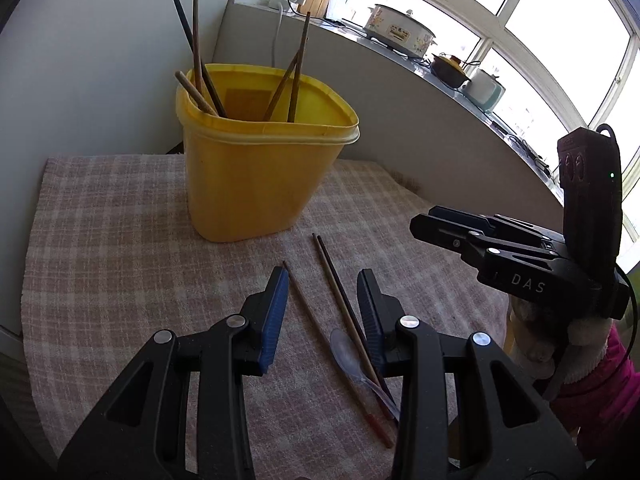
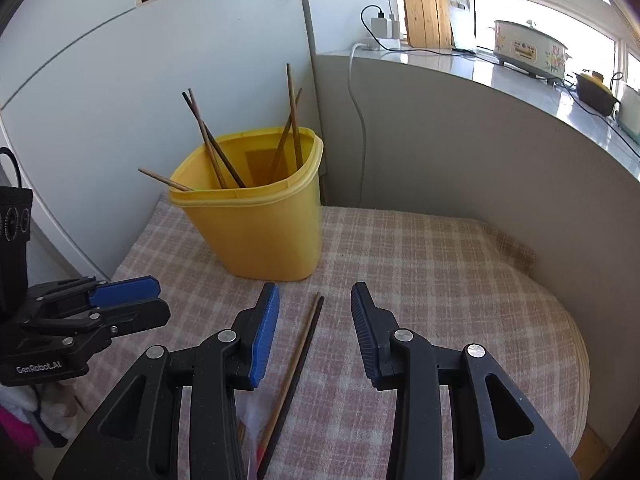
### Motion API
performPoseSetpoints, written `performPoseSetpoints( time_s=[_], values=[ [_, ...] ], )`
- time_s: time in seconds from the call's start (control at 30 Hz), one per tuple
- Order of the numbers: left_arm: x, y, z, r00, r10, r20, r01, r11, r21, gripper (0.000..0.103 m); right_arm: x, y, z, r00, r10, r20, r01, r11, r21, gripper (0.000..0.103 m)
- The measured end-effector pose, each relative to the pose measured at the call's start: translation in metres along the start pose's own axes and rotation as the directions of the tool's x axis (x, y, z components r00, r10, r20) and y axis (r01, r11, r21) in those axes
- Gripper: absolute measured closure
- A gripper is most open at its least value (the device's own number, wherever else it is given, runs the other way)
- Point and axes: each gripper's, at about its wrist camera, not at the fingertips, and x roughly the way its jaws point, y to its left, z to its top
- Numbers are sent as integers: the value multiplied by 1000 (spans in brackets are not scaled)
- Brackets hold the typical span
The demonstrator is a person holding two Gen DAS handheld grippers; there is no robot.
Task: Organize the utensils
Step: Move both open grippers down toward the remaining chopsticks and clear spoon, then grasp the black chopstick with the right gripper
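Grippers first: the left gripper hangs low over the cloth with its jaws spread wide and nothing between the blue pads but loose utensils lying below. The right gripper is likewise wide apart and holds nothing; in the left wrist view it shows from the side at the right edge.

Under the left gripper lie three loose chopsticks on the cloth. One lies alone, running from just beside the left pad toward the near edge, its near end reddish. The other two lie side by side as a pair, passing close along the right finger. A clear plastic spoon lies across the near part of these sticks, its bowl between the single stick and the pair. In the right wrist view the pair runs between that gripper's fingers, one stick brown and one dark, with the spoon only a pale blur by the left finger.

Beyond the sticks, toward the far left of the cloth, stands one yellow tub, upright and apart from the loose sticks. It holds five chopsticks: three lean at its left side, one of them short above the rim, and two lean at its right side.

Behind, along the windowsill, stand three pots.
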Motion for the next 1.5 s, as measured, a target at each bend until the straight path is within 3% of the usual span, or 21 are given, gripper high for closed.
performPoseSetpoints(
  time_s=[0.13, 0.3, 0.5, 0.63, 0.73, 0.87, 1.03, 1.2, 1.33, 1.5],
  values=[
    [18, 3, -13, 998, -8, -67, 7, 1000, -23, 68, 27, -12, -13, 990, 64, -128, -56, 996, 64, 68],
    [27, 5, -29, 993, -29, -115, 23, 999, -49, 68, 50, -18, -34, 960, 140, -243, -112, 986, 125, 68],
    [39, 0, -42, 985, -54, -162, 48, 998, -42, 68, 69, -29, -49, 933, 194, -303, -136, 970, 203, 68],
    [52, -2, -47, 979, -64, -194, 56, 997, -49, 68, 78, -35, -53, 918, 227, -326, -146, 956, 255, 77],
    [60, -2, -50, 975, -72, -211, 61, 996, -59, 68, 80, -36, -53, 914, 243, -324, -156, 949, 272, 78],
    [66, -3, -50, 974, -69, -217, 58, 997, -56, 68, 83, -38, -52, 912, 242, -331, -148, 947, 284, 89],
    [71, -5, -51, 975, -59, -216, 51, 998, -43, 68, 82, -43, -50, 911, 243, -332, -148, 946, 287, 89],
    [79, -6, -52, 974, -53, -219, 45, 998, -42, 76, 86, -32, -47, 915, 210, -344, -122, 958, 261, 90],
    [85, -5, -52, 974, -51, -219, 45, 998, -35, 90, 88, -29, -45, 917, 195, -349, -106, 961, 257, 92],
    [88, -4, -51, 978, -41, -207, 36, 999, -29, 95, 88, -23, -43, 921, 149, -360, -73, 974, 215, 92]
  ],
)
